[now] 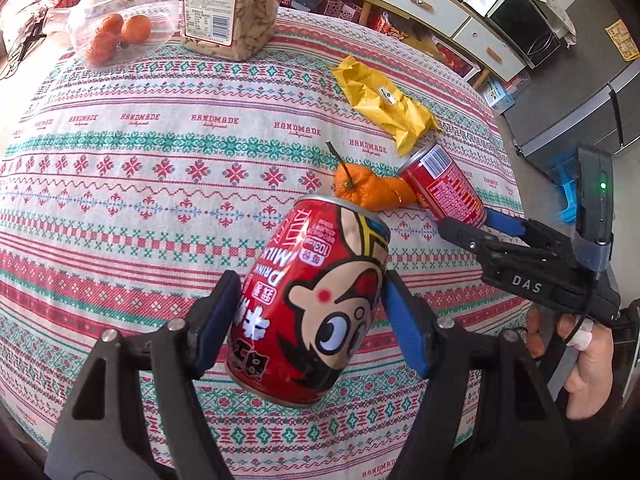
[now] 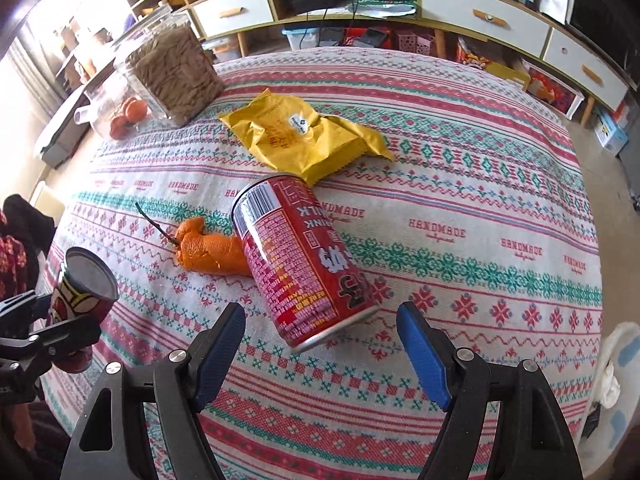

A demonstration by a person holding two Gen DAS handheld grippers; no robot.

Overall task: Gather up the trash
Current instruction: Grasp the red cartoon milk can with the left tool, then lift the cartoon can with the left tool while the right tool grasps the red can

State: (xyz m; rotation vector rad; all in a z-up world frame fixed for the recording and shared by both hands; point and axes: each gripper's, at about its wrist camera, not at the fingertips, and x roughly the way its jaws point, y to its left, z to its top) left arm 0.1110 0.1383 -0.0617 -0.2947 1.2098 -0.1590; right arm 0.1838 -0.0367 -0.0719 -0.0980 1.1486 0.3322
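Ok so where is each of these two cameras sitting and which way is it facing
Left wrist: on the left gripper, looking steeply down at the tablecloth; its jaws clamp a milk can; the right gripper and a hand show at right.
Right wrist: on the right gripper, looking down over the lying can; jaws open around its end, not touching; the left gripper with its can shows at left.
Shared: both cans, peel, yellow bag, nut jar.

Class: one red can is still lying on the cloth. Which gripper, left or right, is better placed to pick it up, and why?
Right. The right gripper is open and empty, with the lying can straight ahead of its fingers. The left gripper is already shut on another can.
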